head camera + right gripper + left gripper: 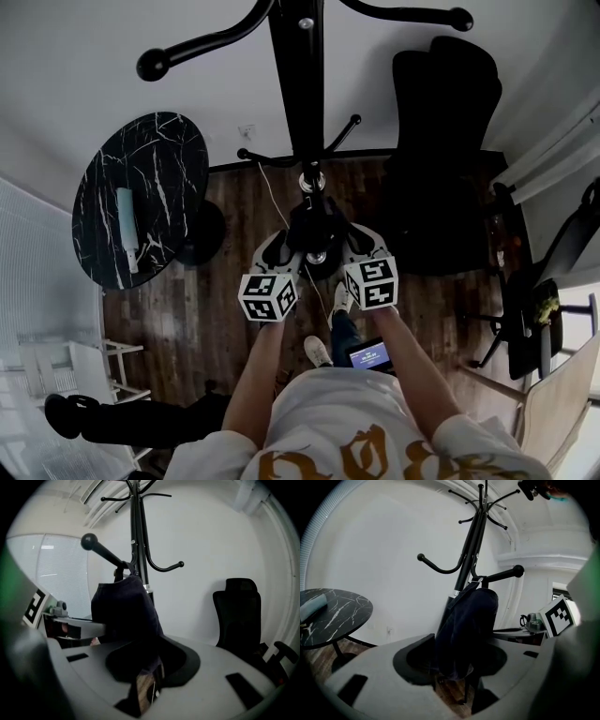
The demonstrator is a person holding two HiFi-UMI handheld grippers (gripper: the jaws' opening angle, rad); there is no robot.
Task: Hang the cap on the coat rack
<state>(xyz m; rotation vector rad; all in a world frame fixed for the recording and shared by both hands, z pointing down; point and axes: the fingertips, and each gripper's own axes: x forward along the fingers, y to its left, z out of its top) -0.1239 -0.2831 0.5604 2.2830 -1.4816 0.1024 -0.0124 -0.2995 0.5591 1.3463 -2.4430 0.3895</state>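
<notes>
The dark cap (317, 230) hangs by its back strap from a knobbed hook (501, 575) of the black coat rack (298, 84). Both grippers are at the cap, one on each side. In the left gripper view, the cap (468, 620) hangs down between the wide-apart jaws of my left gripper (452, 667), which stands open. In the right gripper view, the cap (124, 611) hangs from the hook (101, 550) over my right gripper (147, 677). Its jaws stand a little apart, and wooden floor shows through the gap. In the head view, my left gripper (281, 248) and right gripper (356, 246) flank the cap.
A round black marble table (155, 159) with a pale blue object (127, 230) stands at the left. A black office chair (441, 141) is right of the rack. A white shelf unit (66, 366) is at the lower left, and a lit screen (369, 354) lies by the person's feet.
</notes>
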